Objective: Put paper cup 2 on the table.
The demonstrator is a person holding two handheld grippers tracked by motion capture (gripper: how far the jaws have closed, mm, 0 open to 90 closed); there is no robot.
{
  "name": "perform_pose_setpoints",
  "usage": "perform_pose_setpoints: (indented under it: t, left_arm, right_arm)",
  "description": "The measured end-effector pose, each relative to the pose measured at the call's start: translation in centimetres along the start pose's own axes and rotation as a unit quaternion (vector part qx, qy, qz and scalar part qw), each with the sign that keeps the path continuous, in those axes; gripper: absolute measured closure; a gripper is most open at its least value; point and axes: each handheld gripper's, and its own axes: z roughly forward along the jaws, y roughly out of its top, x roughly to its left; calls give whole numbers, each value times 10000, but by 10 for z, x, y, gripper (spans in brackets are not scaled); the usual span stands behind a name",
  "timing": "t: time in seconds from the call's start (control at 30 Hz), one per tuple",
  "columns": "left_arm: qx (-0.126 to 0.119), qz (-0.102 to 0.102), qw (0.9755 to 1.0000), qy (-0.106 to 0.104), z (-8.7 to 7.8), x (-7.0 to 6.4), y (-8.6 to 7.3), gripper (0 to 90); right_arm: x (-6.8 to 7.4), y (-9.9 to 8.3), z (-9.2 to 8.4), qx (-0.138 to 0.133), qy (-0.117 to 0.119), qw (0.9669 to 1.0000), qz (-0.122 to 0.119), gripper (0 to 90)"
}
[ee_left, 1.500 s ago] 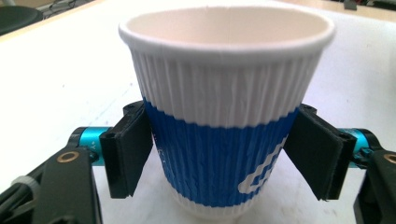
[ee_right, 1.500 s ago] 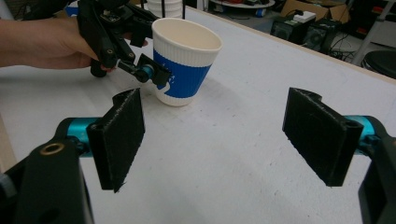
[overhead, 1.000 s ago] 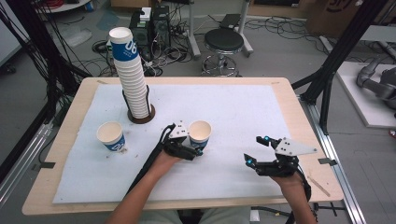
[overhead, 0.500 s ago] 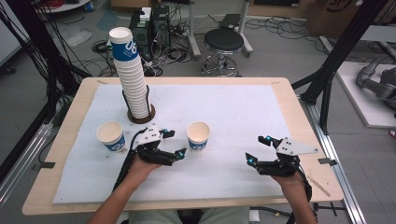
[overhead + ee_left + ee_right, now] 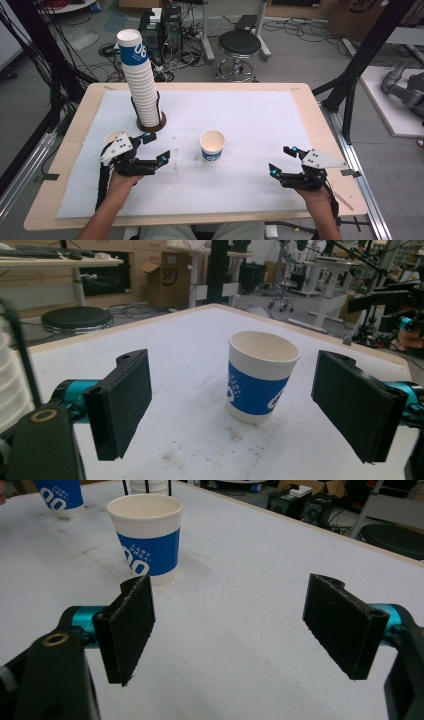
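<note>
Paper cup [image 5: 212, 145] is judged light and easily crushed; a gentle grip at the ribbed sleeve is being advised; left gripper [image 5: 152, 150] and right gripper [image 5: 282, 160] fingers are being held apart, empty

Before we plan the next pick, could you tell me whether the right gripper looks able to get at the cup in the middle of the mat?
Probably yes. The right gripper is open and empty, and bare mat lies between it and the middle cup, which stands upright.
</note>
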Motion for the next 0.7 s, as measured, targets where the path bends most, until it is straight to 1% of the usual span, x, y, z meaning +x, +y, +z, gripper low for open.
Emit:
perform_pose_setpoints:
  t: [0.17,0.23,0.3,0.37,0.43,0.7]
  left_arm:
    - [-182,-11,9998,80,-13,2,-1,165]
    - [-218,-9,9997,98,-16,1,-3,166]
    - [-239,-10,9996,117,-18,1,-3,166]
    - [-267,14,9996,110,-19,1,-2,166]
    - [-267,16,9996,106,-19,1,-2,166]
    - [-229,18,9997,86,-18,0,-5,166]
  right_arm:
    - [-1,0,0,-23,-73,10000,35,213]
    - [0,0,0,18,-72,9999,78,210]
    - [1,0,0,14,-83,9999,54,205]
    - [1,0,-1,23,-72,10000,20,205]
    - [2,1,0,31,-66,10000,55,205]
    - [3,1,1,51,-65,9999,64,205]
